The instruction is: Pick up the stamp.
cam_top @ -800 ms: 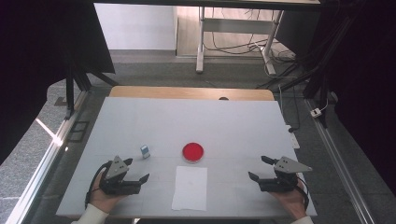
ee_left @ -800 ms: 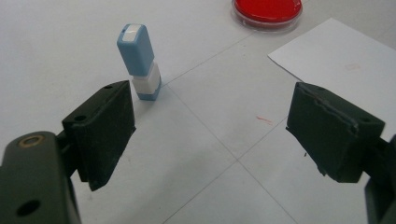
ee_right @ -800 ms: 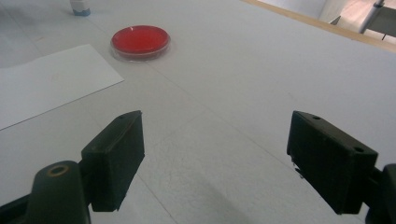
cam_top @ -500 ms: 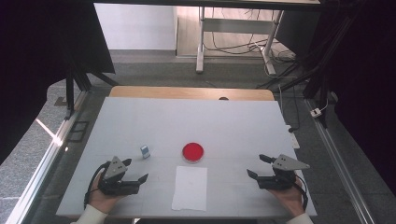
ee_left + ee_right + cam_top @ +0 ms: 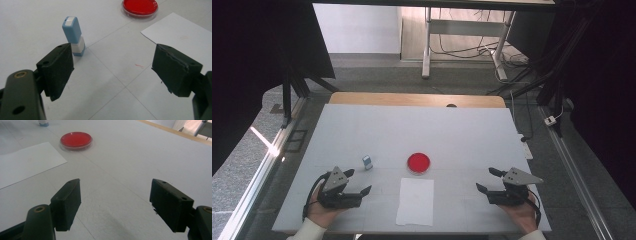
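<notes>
Centrally, a red petri dish (image 5: 418,163) sits on the white table (image 5: 462,135). White paper sheet (image 5: 415,201) lies just nearside of it. Small blue-and-white stamp (image 5: 367,162) stands upright left of the dish. Left gripper (image 5: 360,191), jaws spread, empty, near-left of the dish. Right gripper (image 5: 488,179), jaws spread, empty, near-right.

We find no readable text, label, brand, number or sign. White paper sheet (image 5: 415,201), at 6 o'clock on counter (image 5: 362,130): blank, faint reddish smudge only, no letters. Small blue-and-white block (image 5: 74,35), at 9 o'clock from red dish (image 5: 418,163): no print we can read. Red dish: unmarked. Small red mark on counter near sheet in left gripper view: not writing.
</notes>
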A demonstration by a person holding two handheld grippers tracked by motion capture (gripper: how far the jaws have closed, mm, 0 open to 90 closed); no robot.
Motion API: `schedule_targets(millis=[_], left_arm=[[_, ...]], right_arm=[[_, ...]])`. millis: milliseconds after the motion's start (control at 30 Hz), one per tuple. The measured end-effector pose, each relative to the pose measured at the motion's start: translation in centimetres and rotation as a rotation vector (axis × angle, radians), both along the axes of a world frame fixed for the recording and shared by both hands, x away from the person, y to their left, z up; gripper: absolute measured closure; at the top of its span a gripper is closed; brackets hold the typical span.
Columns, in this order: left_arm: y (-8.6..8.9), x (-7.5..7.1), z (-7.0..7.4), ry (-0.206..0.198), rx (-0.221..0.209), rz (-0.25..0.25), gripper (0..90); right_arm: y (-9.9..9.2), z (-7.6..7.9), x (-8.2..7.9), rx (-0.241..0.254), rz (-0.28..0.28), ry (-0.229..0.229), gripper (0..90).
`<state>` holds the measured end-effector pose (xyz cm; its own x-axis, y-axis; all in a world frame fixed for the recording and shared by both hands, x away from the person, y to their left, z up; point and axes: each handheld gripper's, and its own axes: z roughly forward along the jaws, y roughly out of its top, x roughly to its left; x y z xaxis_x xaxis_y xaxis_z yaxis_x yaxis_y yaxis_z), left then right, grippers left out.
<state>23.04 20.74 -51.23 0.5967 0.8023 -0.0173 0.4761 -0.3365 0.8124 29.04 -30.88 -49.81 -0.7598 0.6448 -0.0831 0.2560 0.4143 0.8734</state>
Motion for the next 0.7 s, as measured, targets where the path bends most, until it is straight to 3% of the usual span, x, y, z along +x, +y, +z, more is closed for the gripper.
schedule_targets(millis=[200, 700], left_arm=[[-0.1, -0.5, 0.4, -0.014, 0.005, 0.003, 17.7], [-0.6, 0.0, 2.2, -0.035, 0.024, -0.006, 18.4]], right_arm=[[0.2, 0.1, -0.2, -0.001, 0.01, -0.005, 26.0], [0.3, 0.2, -0.4, 0.003, 0.018, -0.014, 26.1]])
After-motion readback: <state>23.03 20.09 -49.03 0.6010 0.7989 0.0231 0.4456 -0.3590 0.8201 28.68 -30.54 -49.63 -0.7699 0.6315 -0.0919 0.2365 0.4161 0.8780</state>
